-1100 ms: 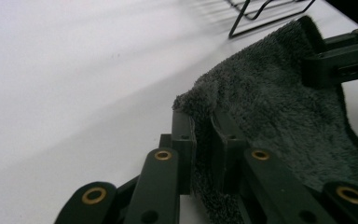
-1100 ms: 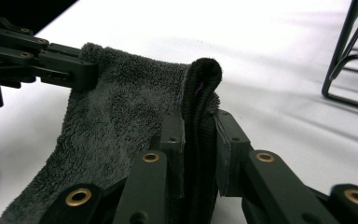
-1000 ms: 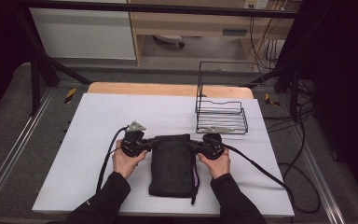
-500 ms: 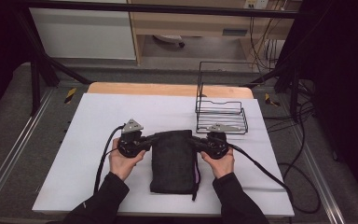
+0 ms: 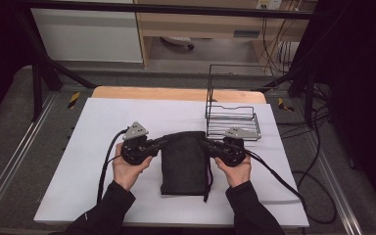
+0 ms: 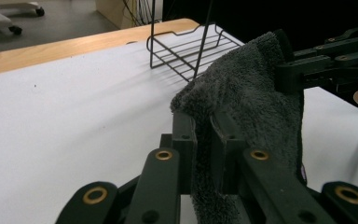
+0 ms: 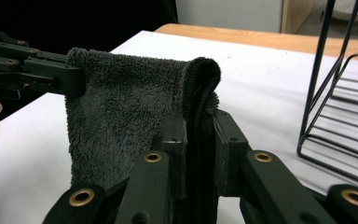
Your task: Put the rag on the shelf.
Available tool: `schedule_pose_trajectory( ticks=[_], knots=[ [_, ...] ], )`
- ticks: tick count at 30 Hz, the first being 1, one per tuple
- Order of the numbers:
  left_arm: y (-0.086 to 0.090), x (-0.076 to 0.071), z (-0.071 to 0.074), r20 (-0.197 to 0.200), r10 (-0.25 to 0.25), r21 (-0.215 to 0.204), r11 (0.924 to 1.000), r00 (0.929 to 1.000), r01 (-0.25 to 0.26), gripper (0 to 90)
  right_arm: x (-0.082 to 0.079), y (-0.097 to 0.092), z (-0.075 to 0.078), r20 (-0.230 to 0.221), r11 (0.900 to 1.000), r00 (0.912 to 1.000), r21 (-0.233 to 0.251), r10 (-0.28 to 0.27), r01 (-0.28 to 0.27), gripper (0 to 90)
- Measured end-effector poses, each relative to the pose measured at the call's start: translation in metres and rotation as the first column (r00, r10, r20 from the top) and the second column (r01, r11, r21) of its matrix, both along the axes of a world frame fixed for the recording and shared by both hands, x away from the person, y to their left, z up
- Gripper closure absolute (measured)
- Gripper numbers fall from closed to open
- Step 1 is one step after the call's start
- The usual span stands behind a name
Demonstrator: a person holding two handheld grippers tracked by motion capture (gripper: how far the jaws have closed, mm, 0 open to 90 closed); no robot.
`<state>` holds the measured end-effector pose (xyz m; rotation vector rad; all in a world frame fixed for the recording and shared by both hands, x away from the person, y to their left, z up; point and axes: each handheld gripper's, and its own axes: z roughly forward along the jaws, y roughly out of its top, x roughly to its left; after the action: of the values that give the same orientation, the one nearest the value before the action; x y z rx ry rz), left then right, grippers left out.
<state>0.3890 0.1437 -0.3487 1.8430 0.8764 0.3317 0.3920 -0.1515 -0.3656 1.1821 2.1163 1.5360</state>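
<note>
Two far corners of dark grey terry towel (image 5: 183,159) at frame centre, pinched by left gripper (image 5: 152,144) and right gripper (image 5: 210,146), both clamped tight; raised together, probably to fold over evenly.

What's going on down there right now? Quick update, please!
Left hand-held gripper and right hand-held gripper each shut on a top corner of the dark towel. Towel hangs between them. Wire rack stands just beyond, apart.
</note>
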Motion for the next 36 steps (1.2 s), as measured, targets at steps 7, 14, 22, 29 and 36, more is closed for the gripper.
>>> schedule_pose_trajectory(
  ticks=[7,14,22,29,36],
  knots=[
    [-0.002,-0.003,0.012,0.032,-0.008,-0.016,0.9998,0.9995,0.008,81.4,-0.007,-0.004,0.014,0.055,1.0000,0.9985,0.001,-0.007,0.007,78.1],
    [-0.008,-0.003,0.025,0.074,-0.004,-0.021,0.9998,0.9972,0.005,81.5,-0.012,-0.007,0.031,0.117,0.9995,0.9927,-0.001,-0.031,0.032,78.2],
    [-0.017,-0.002,0.044,0.121,-0.003,-0.047,0.9989,0.9926,0.009,81.6,-0.016,-0.015,0.048,0.172,0.9982,0.9833,0.018,-0.060,0.058,78.3],
    [-0.030,0.002,0.056,0.160,-0.003,-0.066,0.9977,0.9872,0.014,81.6,-0.020,-0.024,0.061,0.225,0.9951,0.9694,0.029,-0.099,0.095,78.4],
    [-0.045,0.005,0.065,0.201,-0.004,-0.090,0.9956,0.9795,0.023,81.6,-0.024,-0.033,0.069,0.268,0.9901,0.9531,0.044,-0.140,0.133,78.4]
  ],
)
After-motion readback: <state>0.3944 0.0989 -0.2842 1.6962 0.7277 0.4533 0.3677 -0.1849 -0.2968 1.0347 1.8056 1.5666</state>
